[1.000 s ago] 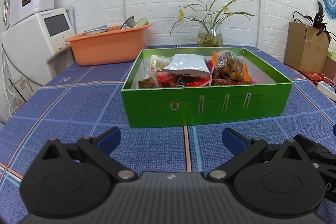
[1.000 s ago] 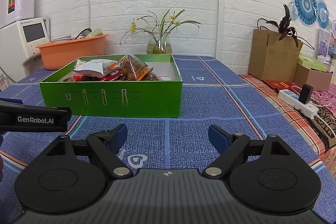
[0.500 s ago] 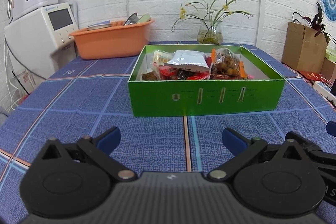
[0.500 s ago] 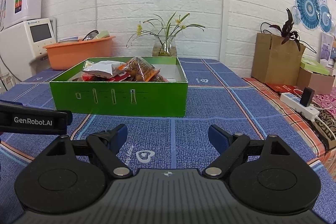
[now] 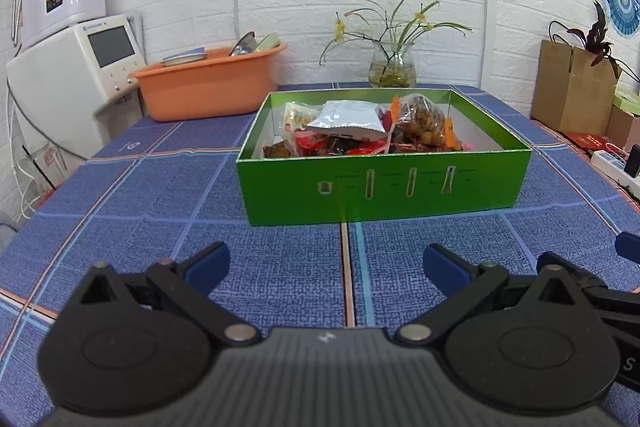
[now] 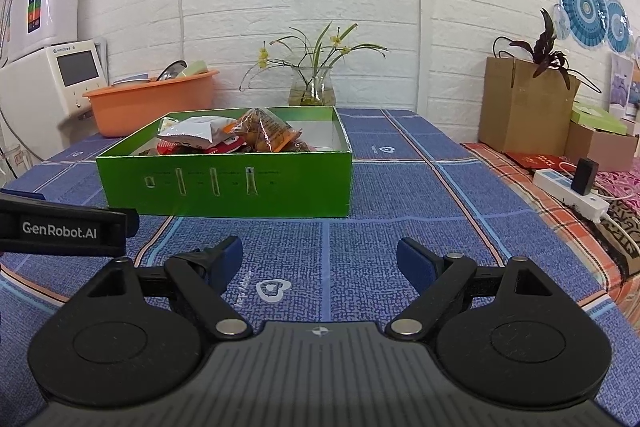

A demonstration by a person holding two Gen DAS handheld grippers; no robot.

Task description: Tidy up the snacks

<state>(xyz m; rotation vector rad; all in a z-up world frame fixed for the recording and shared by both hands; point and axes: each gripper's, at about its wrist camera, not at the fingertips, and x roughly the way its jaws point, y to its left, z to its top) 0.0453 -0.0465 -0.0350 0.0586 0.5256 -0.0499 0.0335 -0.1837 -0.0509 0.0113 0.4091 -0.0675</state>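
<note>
Right wrist view alone shows a power strip at the tabletop's right edge; both grippers gape, released, before the snack box.

One open green cardboard box sits at twelve o'clock, heaped with snack packets; I can pick out one white-and-silver foil pouch and one clear bag of brown nuts, the rest too jumbled to count. One orange plastic basin at ten o'clock, one glass vase of yellow flowers, two white countertop appliances, two blue-fingered grippers.
</note>
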